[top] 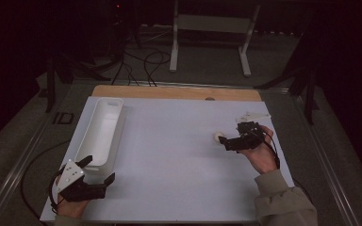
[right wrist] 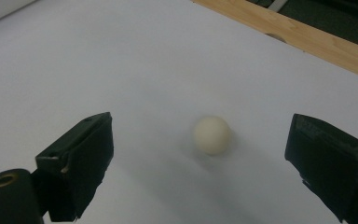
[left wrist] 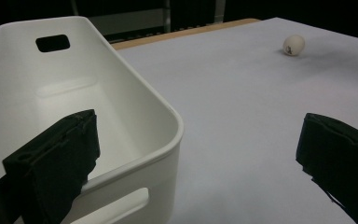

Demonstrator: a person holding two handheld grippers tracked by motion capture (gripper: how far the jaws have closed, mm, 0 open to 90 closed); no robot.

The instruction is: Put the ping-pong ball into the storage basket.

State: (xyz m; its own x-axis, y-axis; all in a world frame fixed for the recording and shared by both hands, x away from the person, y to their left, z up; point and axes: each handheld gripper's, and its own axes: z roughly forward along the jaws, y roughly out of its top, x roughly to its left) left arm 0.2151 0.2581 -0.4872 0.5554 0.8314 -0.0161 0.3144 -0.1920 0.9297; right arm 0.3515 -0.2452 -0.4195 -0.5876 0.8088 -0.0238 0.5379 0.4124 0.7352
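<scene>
One egg [right wrist: 211,134], one white bin [top: 99,132], two hand-held grippers.

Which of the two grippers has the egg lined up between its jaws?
The right gripper: the egg lies on the table just ahead, between its open jaws. The left gripper, also open, straddles the near corner of the white bin, far from the egg.

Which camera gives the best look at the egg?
The right gripper view: the egg sits close and central between the open right gripper. The left gripper view shows it small and far; the high view shows a tiny pale spot.
</scene>
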